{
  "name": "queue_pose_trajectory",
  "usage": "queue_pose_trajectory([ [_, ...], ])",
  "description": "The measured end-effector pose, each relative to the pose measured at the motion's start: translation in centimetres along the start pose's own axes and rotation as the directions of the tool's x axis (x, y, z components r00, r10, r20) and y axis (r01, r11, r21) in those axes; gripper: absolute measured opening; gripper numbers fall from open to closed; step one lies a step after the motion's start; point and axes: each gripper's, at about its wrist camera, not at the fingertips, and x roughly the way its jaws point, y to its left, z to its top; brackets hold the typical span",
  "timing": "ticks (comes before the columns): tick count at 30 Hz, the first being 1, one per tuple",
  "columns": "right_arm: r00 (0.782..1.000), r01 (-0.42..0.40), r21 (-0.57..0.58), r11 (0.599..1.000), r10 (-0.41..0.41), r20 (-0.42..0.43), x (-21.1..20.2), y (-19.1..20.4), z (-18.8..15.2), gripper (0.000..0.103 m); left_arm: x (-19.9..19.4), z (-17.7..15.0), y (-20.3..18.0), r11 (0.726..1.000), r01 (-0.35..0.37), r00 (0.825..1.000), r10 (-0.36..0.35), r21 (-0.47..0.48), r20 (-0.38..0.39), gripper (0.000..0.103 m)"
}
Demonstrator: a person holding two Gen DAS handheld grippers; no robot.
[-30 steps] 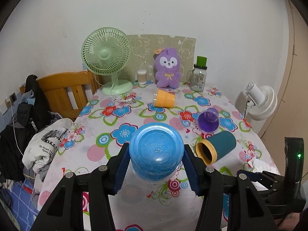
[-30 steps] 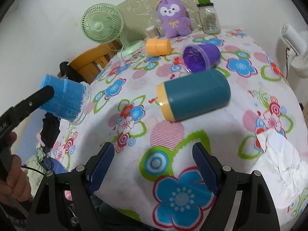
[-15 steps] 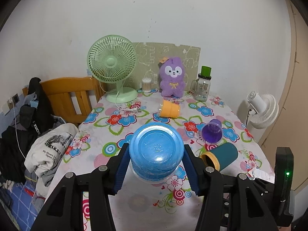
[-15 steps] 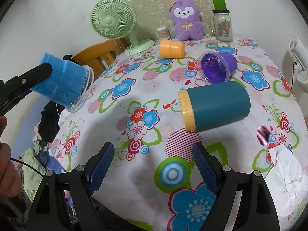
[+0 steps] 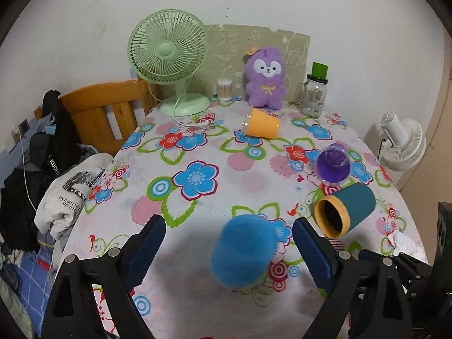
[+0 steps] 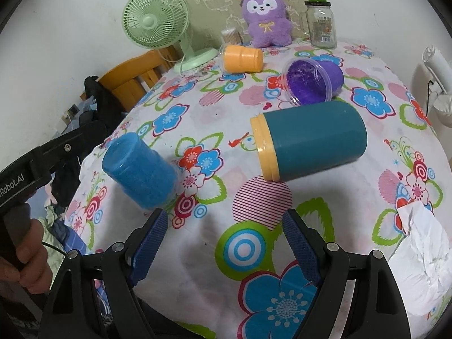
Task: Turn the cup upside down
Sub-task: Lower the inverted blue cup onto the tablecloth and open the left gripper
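Note:
A blue cup (image 5: 243, 250) stands mouth down, base up, on the flowered tablecloth near the front edge; it also shows in the right wrist view (image 6: 141, 172). My left gripper (image 5: 228, 250) is open, its fingers wide on either side of the cup and not touching it. My right gripper (image 6: 223, 243) is open and empty, just in front of a teal cup with a yellow rim (image 6: 308, 144) that lies on its side. A purple cup (image 6: 313, 83) and an orange cup (image 6: 243, 58) also lie on their sides.
A green fan (image 5: 169, 56), a purple plush (image 5: 265, 76), a glass jar (image 5: 315, 96) and a small container stand at the back. Crumpled paper (image 6: 421, 257) lies at the right edge. A wooden chair (image 5: 104, 107) with clothes is to the left, a white fan (image 5: 401, 144) to the right.
My left gripper lowered the blue cup to the table and opened, letting it go; the cup now stands free, base up. The right gripper shifted slightly.

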Motion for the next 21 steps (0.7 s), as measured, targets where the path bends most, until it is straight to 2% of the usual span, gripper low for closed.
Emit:
queue_pose_trajectory([
  [6,1.000,0.001,0.004,1.000,-0.001,-0.004,0.3,0.0,-0.1,0.085,-0.1,0.1,0.0,1.000,0.002,1.000,-0.002,0.006,0.002,0.101],
  [21,1.000,0.005,-0.021,1.000,-0.004,0.013,-0.1,1.3,0.6,0.085,-1.2,0.1,0.4,1.000,0.002,1.000,-0.002,0.000,0.024,0.102],
])
